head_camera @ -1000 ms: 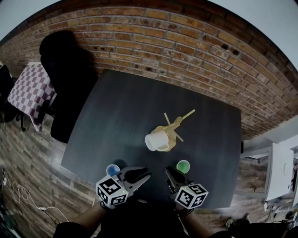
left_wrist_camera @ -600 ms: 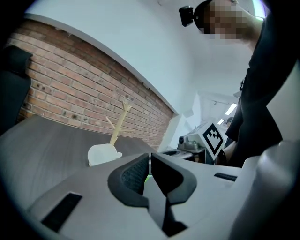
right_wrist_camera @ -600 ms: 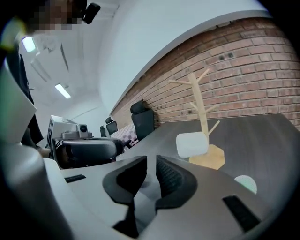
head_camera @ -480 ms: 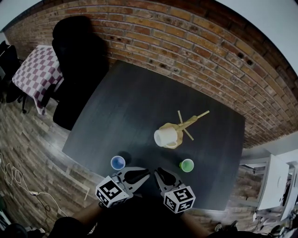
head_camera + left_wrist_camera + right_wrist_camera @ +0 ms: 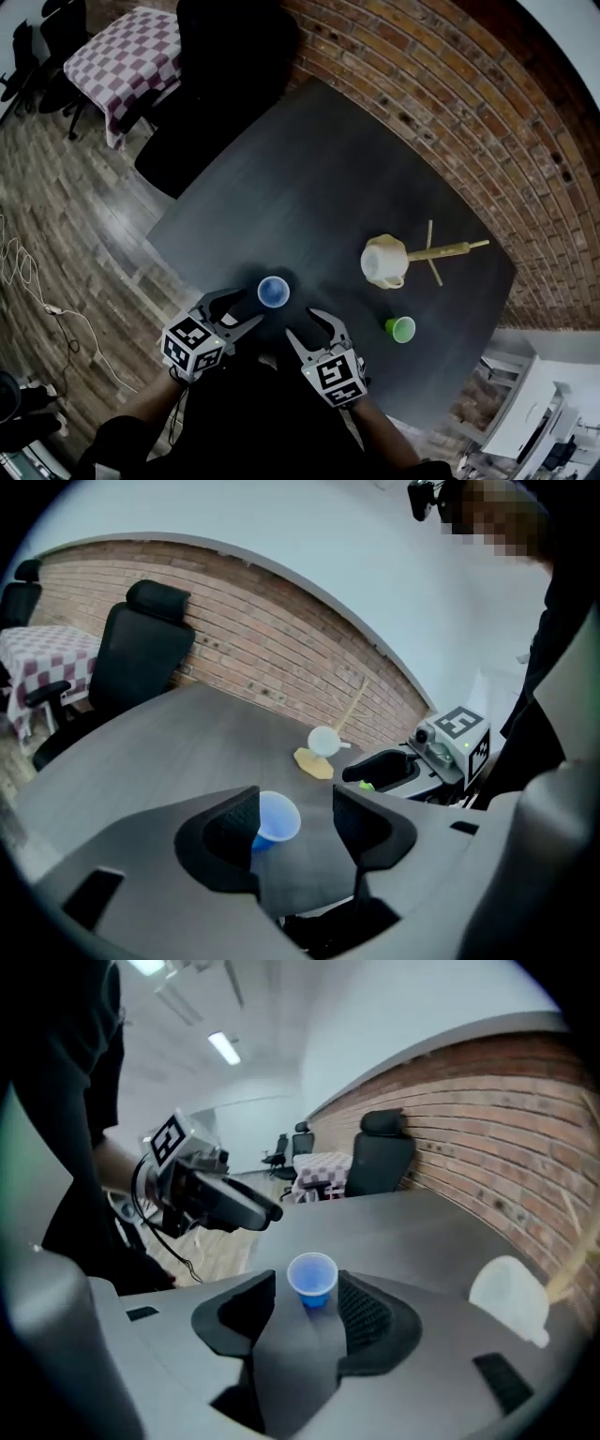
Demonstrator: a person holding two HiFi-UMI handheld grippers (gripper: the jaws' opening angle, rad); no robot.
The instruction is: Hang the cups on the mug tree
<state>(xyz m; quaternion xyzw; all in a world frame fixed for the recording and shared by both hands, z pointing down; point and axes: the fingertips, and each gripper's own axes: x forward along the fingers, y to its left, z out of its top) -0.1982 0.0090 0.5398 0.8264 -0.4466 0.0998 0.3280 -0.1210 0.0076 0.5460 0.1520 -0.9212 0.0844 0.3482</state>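
tabletop, dark grey and rectangular [image 5: 309, 169]: near edge hidden under both grippers, with broad bare surface toward the brick wall [image 5: 450, 103]. left gripper [image 5: 246, 307] and right gripper [image 5: 302, 323]: jaws opening, pads pressing on nothing. pale wooden mug tree [image 5: 441, 251]: base largely covered by the white handled mug [image 5: 382, 261]; hung or resting cannot be told. blue plastic cup [image 5: 273, 291]: upright, just ahead of the left jaws near the front edge. small green cup [image 5: 400, 329]: upright, well apart from the blue one.

Black chair [image 5: 220, 80] beside brick wall [image 5: 441, 94]
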